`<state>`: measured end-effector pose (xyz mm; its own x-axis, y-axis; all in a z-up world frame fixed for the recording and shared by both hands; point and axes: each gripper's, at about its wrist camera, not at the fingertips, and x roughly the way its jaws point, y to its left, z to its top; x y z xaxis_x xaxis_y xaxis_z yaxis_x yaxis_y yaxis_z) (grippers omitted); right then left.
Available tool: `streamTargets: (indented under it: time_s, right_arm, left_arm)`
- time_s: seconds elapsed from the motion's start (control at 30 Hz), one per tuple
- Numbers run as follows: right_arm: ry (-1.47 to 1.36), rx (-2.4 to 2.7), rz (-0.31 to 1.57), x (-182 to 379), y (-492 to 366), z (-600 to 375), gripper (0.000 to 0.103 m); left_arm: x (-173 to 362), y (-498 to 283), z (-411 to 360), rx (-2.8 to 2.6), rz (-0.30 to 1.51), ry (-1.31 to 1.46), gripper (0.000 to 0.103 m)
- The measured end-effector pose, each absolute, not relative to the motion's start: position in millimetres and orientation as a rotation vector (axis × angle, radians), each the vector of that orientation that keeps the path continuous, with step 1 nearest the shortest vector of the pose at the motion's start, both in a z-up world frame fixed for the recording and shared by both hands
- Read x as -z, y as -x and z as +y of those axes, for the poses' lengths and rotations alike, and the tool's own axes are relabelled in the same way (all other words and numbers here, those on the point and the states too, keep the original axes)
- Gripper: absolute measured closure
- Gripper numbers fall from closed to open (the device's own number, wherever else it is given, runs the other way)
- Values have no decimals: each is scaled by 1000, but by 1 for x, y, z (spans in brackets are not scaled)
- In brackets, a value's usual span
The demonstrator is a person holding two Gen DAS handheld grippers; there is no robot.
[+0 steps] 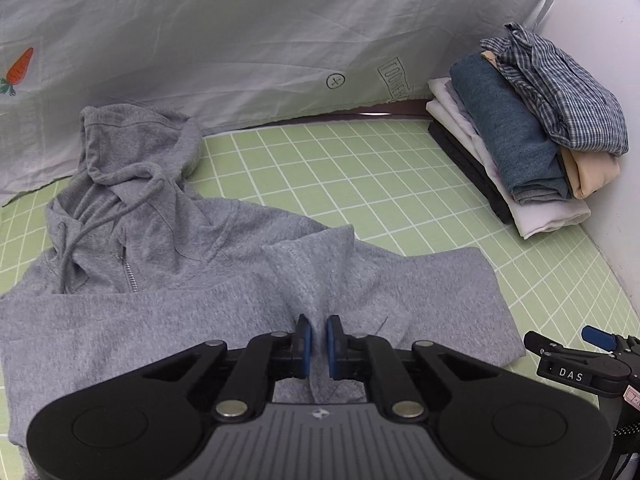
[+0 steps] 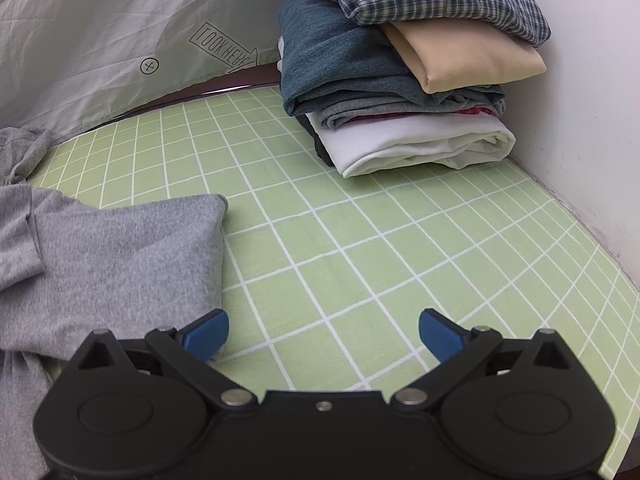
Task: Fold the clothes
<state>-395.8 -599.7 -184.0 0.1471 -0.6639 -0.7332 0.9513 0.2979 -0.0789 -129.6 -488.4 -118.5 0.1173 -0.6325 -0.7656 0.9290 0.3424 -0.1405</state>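
- Hoodie (image 1: 168, 280) – grey, spread on the green checked mat (image 1: 360, 184), hood towards the white sheet (image 1: 240, 32) at the back.
- Left gripper (image 1: 317, 340) – pinched tight on a raised ridge of hoodie fabric.
- Right gripper (image 2: 324, 334) – jaws wide apart, nothing between them, over bare mat just beside the hoodie's edge.
- Stack of folded clothes (image 2: 400, 80) – far corner, against the wall (image 2: 592, 120).
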Motion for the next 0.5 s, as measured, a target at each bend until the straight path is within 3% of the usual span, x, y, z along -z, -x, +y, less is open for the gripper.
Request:
streamTargets:
  time_s: [0.5]
  right_arm:
    - [-367, 1154, 806, 183, 374, -583, 1]
  left_arm:
    - [73, 74, -415, 953, 711, -288, 95]
